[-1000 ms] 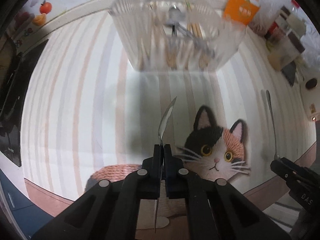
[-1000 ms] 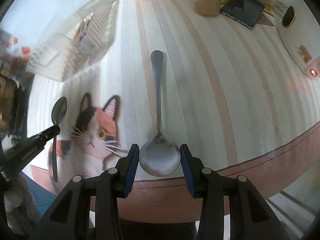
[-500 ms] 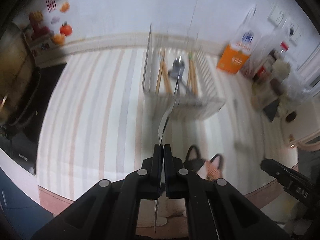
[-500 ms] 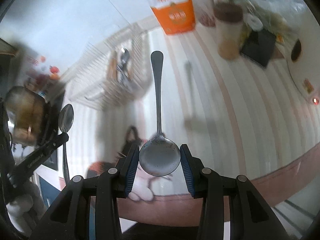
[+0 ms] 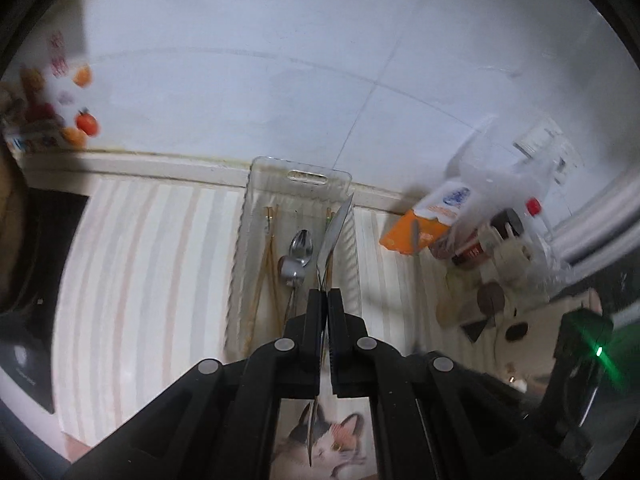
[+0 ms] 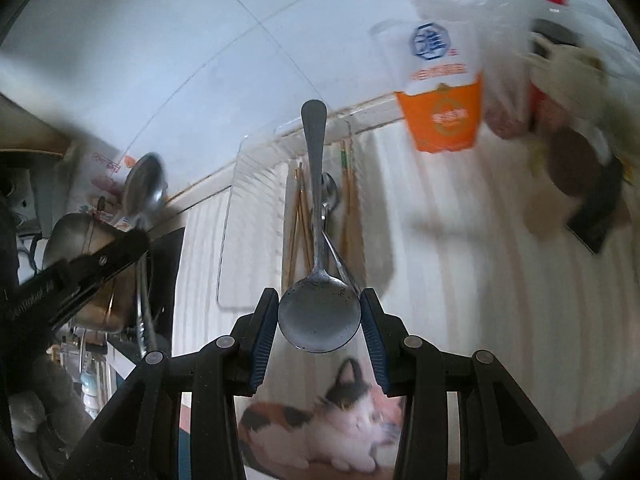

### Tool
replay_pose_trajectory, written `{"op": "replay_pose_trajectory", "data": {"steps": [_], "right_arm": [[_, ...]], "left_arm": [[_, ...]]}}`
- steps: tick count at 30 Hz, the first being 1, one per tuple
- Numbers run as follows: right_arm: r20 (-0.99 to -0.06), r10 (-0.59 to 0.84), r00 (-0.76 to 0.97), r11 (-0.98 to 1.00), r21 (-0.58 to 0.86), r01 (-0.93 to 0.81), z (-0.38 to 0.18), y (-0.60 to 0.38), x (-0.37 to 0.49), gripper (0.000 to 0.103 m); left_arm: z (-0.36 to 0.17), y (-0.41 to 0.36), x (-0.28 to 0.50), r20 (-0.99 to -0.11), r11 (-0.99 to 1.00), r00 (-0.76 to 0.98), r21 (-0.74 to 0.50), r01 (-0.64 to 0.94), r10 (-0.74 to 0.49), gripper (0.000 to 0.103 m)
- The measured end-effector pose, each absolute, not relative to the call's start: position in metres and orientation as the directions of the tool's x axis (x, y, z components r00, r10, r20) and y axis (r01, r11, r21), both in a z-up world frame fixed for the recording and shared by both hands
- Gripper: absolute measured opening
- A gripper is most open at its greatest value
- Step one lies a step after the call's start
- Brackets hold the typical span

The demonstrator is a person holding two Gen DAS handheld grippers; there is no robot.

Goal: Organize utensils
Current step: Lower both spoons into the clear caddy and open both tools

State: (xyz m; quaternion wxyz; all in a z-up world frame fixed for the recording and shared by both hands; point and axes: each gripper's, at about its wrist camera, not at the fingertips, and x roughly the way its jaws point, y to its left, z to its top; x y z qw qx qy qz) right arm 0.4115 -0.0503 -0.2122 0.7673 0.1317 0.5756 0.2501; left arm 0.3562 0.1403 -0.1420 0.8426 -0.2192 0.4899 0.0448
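My left gripper (image 5: 325,300) is shut on a steel spoon (image 5: 334,232) seen edge-on, its bowl pointing forward above a clear plastic utensil tray (image 5: 252,216). The tray holds wooden chopsticks (image 5: 266,264) and metal spoons (image 5: 298,254). My right gripper (image 6: 320,316) is shut on the bowl of a second steel spoon (image 6: 318,312), whose handle points forward toward the tray (image 6: 240,184). The left gripper and its spoon (image 6: 142,188) show at the left of the right wrist view. Both spoons are held in the air.
An orange and white carton (image 5: 430,220) stands right of the tray, with jars and bottles (image 5: 504,232) beyond it. A striped tablecloth with a cat print (image 6: 320,432) covers the table. A metal pot (image 6: 76,240) sits at the left. A white wall rises behind.
Both grippers have lifted their spoons off the table and moved forward toward the tray. The tray is now nearer and seen more from above.
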Motion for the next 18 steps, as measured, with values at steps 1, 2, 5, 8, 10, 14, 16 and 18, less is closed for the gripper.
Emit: {"op": "replay_pose_trajectory", "data": {"steps": [1,2,5,8,10,14,16,18], "right_arm": [[-0.824,0.532,0.195,0.842,0.490,-0.226,-0.218,-0.043,0.421,0.043],[-0.829,0.529,0.182,0.843,0.489,-0.224,-0.224,-0.036,0.429,0.043],[-0.844,0.515,0.152,0.849,0.476,-0.231,-0.238,-0.020,0.446,0.044],[-0.858,0.496,0.134,0.856,0.457,-0.243,-0.250,-0.007,0.458,0.044],[-0.872,0.479,0.098,0.861,0.445,-0.246,-0.258,0.000,0.465,0.045],[-0.894,0.440,0.083,0.876,0.407,-0.260,-0.269,0.003,0.469,0.054],[-0.905,0.407,0.123,0.889,0.362,-0.281,-0.265,0.001,0.467,0.061],[-0.917,0.361,0.171,0.905,0.299,-0.304,-0.260,-0.003,0.464,0.069]], "left_arm": [[-0.151,0.145,0.371,-0.859,0.897,0.490,-0.324,-0.299,-0.147,0.001],[-0.158,0.149,0.380,-0.867,0.894,0.475,-0.324,-0.309,-0.150,0.001],[-0.186,0.159,0.407,-0.900,0.889,0.408,-0.307,-0.339,-0.156,0.001],[-0.208,0.168,0.419,-0.924,0.884,0.350,-0.287,-0.369,-0.154,0.002],[-0.218,0.171,0.420,-0.933,0.881,0.326,-0.276,-0.385,-0.150,0.003],[-0.220,0.171,0.409,-0.947,0.886,0.308,-0.218,-0.410,-0.090,0.007],[-0.217,0.168,0.401,-0.954,0.899,0.300,-0.139,-0.415,-0.009,0.012],[-0.213,0.163,0.392,-0.950,0.906,0.300,-0.053,-0.419,0.084,0.041]]}}
